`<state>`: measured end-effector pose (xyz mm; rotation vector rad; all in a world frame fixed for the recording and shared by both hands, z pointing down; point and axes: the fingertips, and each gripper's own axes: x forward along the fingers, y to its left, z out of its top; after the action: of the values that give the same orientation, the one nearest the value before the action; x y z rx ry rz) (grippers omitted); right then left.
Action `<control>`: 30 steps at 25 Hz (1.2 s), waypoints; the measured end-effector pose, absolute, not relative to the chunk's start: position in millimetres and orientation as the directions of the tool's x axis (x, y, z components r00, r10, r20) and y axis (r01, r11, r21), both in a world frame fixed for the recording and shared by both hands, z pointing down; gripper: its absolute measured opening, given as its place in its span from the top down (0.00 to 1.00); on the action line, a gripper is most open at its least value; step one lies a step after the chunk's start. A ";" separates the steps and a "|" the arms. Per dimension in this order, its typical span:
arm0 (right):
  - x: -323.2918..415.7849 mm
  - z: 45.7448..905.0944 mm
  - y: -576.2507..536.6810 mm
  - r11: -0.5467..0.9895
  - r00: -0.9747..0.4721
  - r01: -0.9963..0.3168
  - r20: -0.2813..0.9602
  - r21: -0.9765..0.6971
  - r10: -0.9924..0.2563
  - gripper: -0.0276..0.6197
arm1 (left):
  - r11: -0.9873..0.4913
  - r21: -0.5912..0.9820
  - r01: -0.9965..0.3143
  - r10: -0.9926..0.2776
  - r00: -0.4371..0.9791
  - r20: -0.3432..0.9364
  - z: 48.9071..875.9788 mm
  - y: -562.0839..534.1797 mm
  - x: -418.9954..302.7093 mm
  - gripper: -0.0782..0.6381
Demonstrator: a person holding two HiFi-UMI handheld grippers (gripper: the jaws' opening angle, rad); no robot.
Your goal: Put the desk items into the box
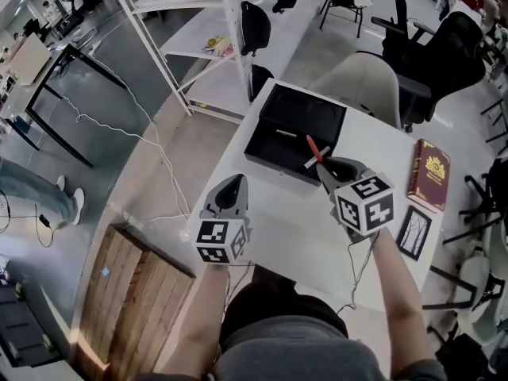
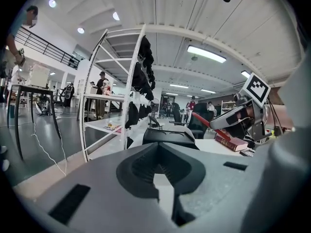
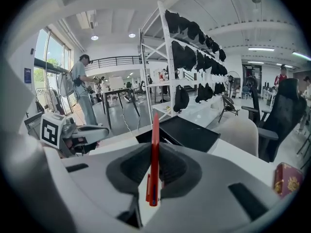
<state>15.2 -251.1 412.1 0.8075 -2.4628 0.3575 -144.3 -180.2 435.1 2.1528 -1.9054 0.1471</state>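
Right gripper is clamped on the red pen at the near edge of the open black box; carry it over the interior, lower, then release gently; left gripper, jaws together and empty, should hold clear.

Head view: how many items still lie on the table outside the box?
2. A dark red hardcover book near the white table's right edge, and a flat black-framed card just below it in the picture. More may be hidden.

Red pen held aloft, black box open
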 end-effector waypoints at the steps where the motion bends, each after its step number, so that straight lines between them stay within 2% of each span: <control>1: 10.3 413.9 -254.7 0.789 -0.687 -0.608 0.555 -0.084 -0.470 0.88 | -0.103 0.131 -0.986 -0.959 0.133 0.249 436.4 -182.9 -148.2 0.88; 30: -75.9 511.3 -308.9 0.830 -0.576 -0.553 0.751 -0.067 -0.323 0.88 | -0.069 0.196 -0.978 -0.944 0.127 0.306 474.1 -222.1 -216.0 0.88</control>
<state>-75.9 -308.9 511.3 0.6368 -2.2274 0.3791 -216.0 -222.1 474.1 2.0632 -1.8633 0.1378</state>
